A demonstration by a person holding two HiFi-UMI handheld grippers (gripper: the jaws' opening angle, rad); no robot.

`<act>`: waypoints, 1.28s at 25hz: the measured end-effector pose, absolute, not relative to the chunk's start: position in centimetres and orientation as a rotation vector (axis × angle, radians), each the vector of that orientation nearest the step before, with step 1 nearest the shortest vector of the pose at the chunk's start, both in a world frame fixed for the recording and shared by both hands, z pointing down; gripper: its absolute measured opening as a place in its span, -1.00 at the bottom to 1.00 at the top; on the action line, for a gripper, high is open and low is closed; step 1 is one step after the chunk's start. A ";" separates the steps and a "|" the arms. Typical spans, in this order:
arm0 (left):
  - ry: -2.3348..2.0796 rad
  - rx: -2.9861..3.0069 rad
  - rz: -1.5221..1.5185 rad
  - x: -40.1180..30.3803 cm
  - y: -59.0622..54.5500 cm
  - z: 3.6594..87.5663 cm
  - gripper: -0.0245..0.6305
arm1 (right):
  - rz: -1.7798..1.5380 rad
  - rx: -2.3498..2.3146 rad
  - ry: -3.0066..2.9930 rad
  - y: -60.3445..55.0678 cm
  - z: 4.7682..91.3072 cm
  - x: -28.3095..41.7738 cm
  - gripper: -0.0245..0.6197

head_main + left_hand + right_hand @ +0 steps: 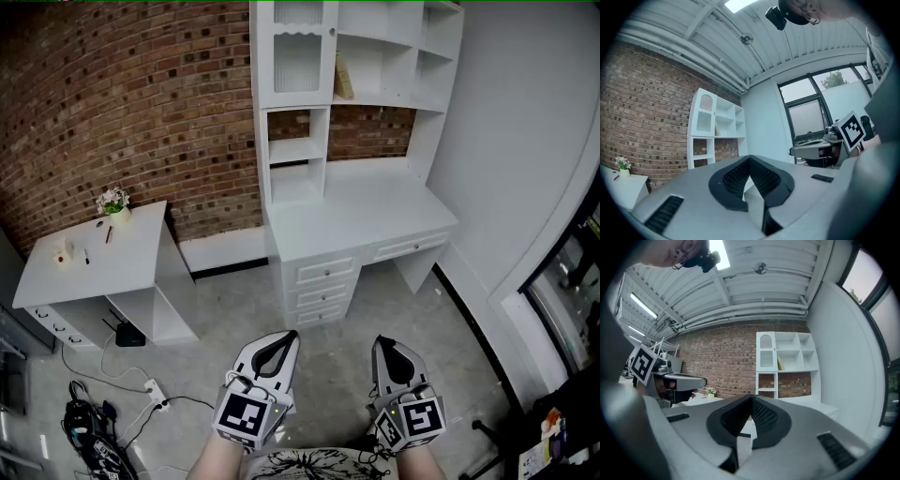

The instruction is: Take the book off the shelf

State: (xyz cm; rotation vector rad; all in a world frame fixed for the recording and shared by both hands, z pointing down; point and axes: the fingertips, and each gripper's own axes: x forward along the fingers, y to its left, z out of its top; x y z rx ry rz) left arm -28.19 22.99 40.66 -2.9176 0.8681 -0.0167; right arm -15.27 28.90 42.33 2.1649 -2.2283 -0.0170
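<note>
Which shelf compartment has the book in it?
The wide upper compartment just right of the doored cabinet; the book leans at its left end. No other compartment shows one.

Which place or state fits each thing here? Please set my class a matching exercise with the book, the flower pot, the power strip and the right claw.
Things:
1. book
2. flower pot
3. power strip
4. right claw

Places or states:
a. lying on the floor
b. shut, with nothing in it
c. leaning in an upper shelf compartment
d. standing on the low side table

Right pairs: 1-c, 2-d, 3-a, 4-b
</note>
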 end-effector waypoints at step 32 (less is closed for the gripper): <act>1.068 -2.911 -0.088 -16.7 15.0 42.6 -0.88 | 0.013 2.007 -2.302 19.4 43.9 -2.4 -0.92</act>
